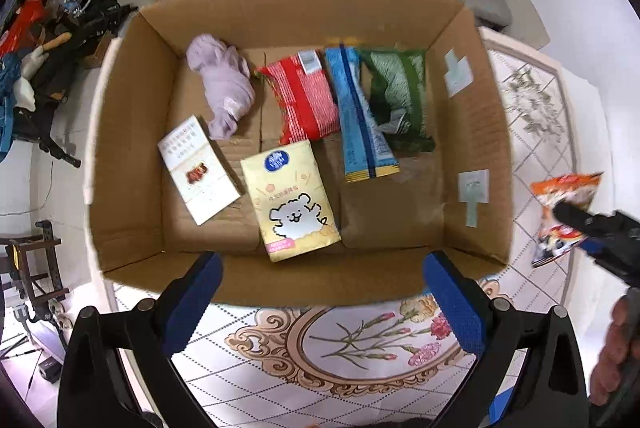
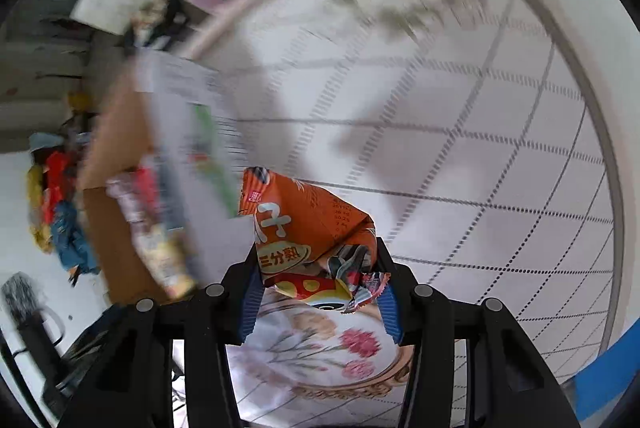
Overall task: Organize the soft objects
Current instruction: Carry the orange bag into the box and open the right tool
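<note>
Snack packet point(image 2: 304, 240) pinched in my right hand-held gripper point(image 2: 320, 292), crumpled between the pads, clear of the counter point(image 2: 480, 156) so it can cross into the cardboard box point(image 1: 132, 132); left hand-held gripper point(image 1: 320, 292) hangs open and empty at the near wall.

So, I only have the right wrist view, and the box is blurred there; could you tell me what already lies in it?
Observer: Six items: lilac cloth, red packet, blue packet, green packet, white pack, yellow tissue pack.
Operator: Is there free floor for my orange packet?
Observer: Yes, the cardboard box is bare in its near right corner.
Operator: And the left gripper?
Observer: The left gripper is open and empty, above the box's near wall.
</note>
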